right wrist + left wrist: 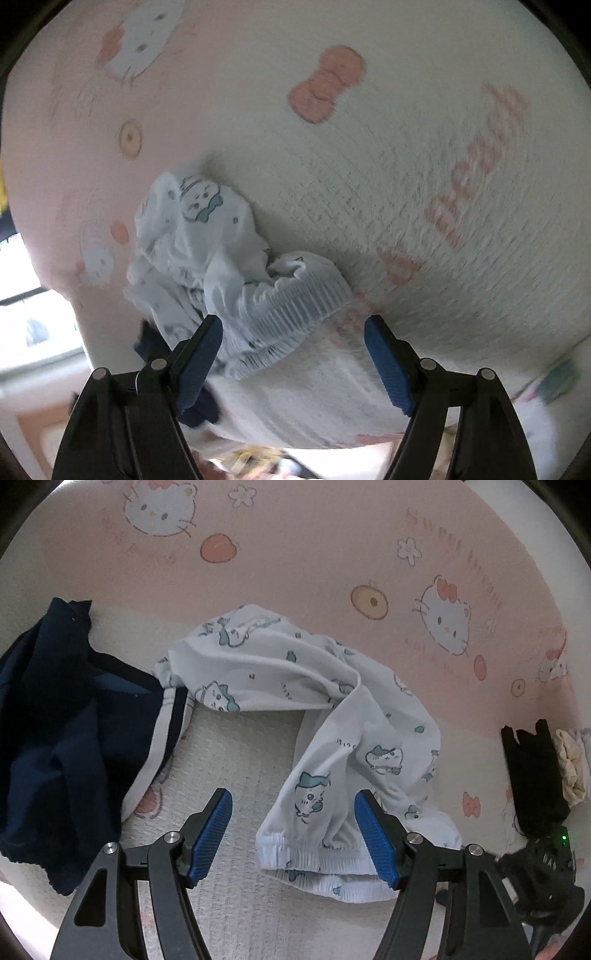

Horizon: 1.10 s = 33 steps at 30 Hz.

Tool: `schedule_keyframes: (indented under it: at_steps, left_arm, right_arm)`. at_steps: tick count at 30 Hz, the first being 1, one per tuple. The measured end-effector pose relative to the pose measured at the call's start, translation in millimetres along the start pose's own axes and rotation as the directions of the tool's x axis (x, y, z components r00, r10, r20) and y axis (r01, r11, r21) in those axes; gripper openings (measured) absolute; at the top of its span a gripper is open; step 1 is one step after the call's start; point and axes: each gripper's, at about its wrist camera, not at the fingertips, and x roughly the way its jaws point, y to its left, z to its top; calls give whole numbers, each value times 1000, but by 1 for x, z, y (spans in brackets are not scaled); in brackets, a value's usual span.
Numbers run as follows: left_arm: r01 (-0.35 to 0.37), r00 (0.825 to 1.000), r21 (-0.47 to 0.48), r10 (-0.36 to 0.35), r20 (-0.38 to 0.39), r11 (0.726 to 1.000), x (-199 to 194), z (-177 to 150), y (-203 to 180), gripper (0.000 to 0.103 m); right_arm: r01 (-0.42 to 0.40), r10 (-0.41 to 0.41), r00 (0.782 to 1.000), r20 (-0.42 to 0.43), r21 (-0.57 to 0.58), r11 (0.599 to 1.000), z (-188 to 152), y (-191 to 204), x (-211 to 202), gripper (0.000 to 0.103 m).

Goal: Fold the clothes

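Note:
White cartoon-print trousers [317, 709] lie crumpled on the pink and cream cat-print bedsheet [295, 554]. Their elastic cuff [317, 864] lies between my left gripper's blue pads. My left gripper [293, 836] is open just above that cuff, holding nothing. In the right wrist view the same trousers [207, 251] lie bunched, with a ribbed elastic hem [291, 310] close ahead. My right gripper [293, 354] is open and empty, just short of the hem.
A dark navy garment [62, 738] lies heaped at the left, touching the trousers. A black garment [535, 771] and a cream cloth [570, 771] lie at the right. The bed's edge [85, 332] and a bright window show at the lower left of the right wrist view.

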Motion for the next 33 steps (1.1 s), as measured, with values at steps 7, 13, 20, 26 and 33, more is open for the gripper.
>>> schedule_keyframes:
  at_steps: [7, 13, 20, 26, 33]
  left_arm:
    - [1, 1000, -20, -1, -17, 1000, 9, -2, 5, 67]
    - [-1, 1000, 6, 1, -10, 1000, 14, -8, 2, 66]
    - [-32, 999, 113, 30, 20, 993, 18, -15, -11, 21]
    - [80, 996, 124, -84, 30, 989, 12, -13, -15, 15]
    - [150, 989, 149, -147, -28, 977, 14, -18, -26, 14]
  right_arm:
    - [-133, 131, 991, 25, 113, 985, 5, -8, 6, 79]
    - [-37, 34, 997, 63, 41, 998, 0, 1, 4, 53]
    - [149, -132, 985, 111, -159, 976, -4, 32, 8, 25]
    - [219, -164, 968, 192, -312, 924, -3, 61, 3, 22]
    - [344, -197, 920, 340, -453, 823, 8, 93, -15, 22]
